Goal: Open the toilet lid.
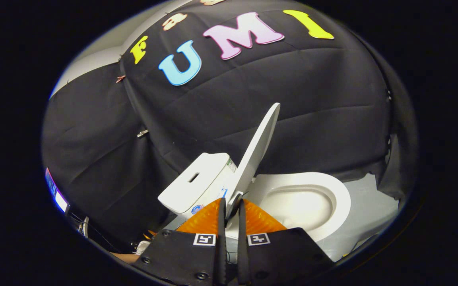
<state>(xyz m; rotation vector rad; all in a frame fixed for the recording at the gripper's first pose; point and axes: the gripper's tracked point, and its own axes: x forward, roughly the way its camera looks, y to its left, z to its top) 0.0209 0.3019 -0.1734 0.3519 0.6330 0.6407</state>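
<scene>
The white toilet lid (259,147) stands raised, tilted back toward the tank (197,178), and I see it nearly edge-on. The seat and bowl rim (338,198) lie uncovered to the right of the lid. My gripper (231,203) hovers above and in front of the toilet, and its fingertips line up with the lid's hinge end just beyond them. The fingers are shut with only a narrow slit between them and hold nothing. The lid's lowest part is hidden behind the fingertips.
Black cloth walls the booth behind and to the left of the toilet. Pale floor (372,206) shows to the right of the bowl. Cables and small clutter (84,226) lie low on the left beside the tank.
</scene>
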